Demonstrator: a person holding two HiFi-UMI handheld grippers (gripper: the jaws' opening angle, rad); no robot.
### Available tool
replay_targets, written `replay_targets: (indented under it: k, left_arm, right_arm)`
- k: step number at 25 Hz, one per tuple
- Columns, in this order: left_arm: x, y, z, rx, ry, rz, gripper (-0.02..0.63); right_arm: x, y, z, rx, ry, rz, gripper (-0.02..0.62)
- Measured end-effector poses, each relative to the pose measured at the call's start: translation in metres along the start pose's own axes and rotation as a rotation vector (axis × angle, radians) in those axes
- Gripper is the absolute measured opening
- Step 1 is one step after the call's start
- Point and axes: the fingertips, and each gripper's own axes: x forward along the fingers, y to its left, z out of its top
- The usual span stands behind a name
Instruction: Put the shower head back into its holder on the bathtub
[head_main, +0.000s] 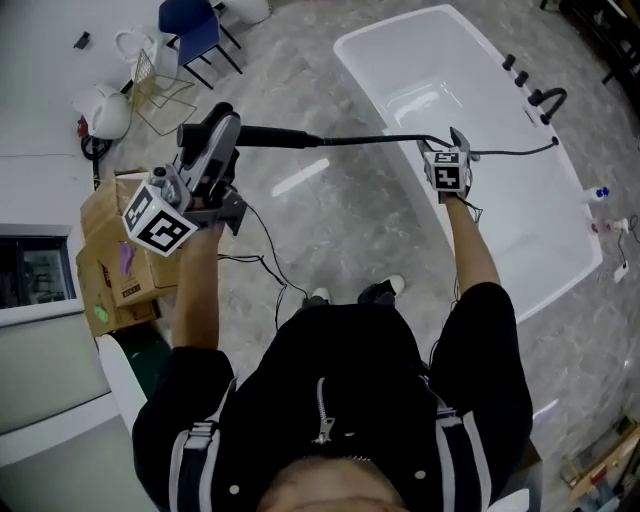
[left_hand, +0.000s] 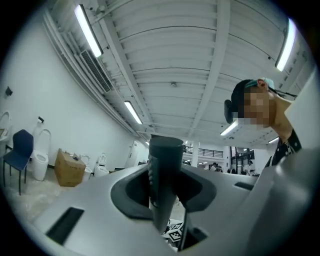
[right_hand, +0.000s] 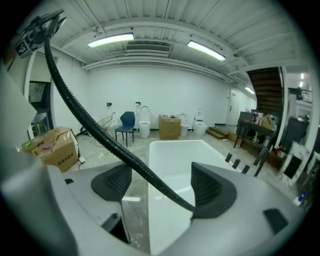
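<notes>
Head view: left hand-held gripper (head_main: 222, 135) clamped shower head (head_main: 272, 137), axis pointing at right hand-held gripper (head_main: 453, 140), whose parted jaws straddled the hose (head_main: 375, 140); holder (head_main: 521, 77) lay beyond, on bathtub (head_main: 440, 70) rim.

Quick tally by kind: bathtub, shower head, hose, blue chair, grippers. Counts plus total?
bathtub: 1
shower head: 1
hose: 1
blue chair: 1
grippers: 2, left gripper and right gripper
Total: 6

Black hose (right_hand: 121, 153) slanting between spread fingers (right_hand: 112, 182).
Beyond, white bathtub (right_hand: 172, 155) with dark taps (right_hand: 236, 162) along its right rim.
</notes>
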Motion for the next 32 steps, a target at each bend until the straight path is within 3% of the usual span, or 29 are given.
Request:
replay_targets:
  k: [6,12,18,23,32]
  left_arm:
    - [-0.031,0.002,0.018,-0.039,-0.084,0.036,0.121]
    - [-0.054,0.0,0.031,-0.026,-0.127,0.065,0.121]
    - [-0.067,0.017,0.017,-0.034,-0.09,0.127,0.121]
    - [-0.069,0.033,-0.002,-0.01,-0.01,0.169,0.121]
    - [-0.004,0.027,-0.056,0.002,0.1,0.079,0.121]
  right_arm:
    - [0.011,-0.033,0.022,0.04,-0.029,-0.055,0.339]
    - [0.033,-0.059,0.035,0.07,0.002,-0.092,0.225]
    - [0.024,-0.068,0.027,0.055,0.036,-0.089,0.196]
    - [-0.01,-0.064,0.002,0.063,0.099,-0.075,0.108]
    - [-0.096,-0.126,0.0,0.09,0.013,-0.164,0.052]
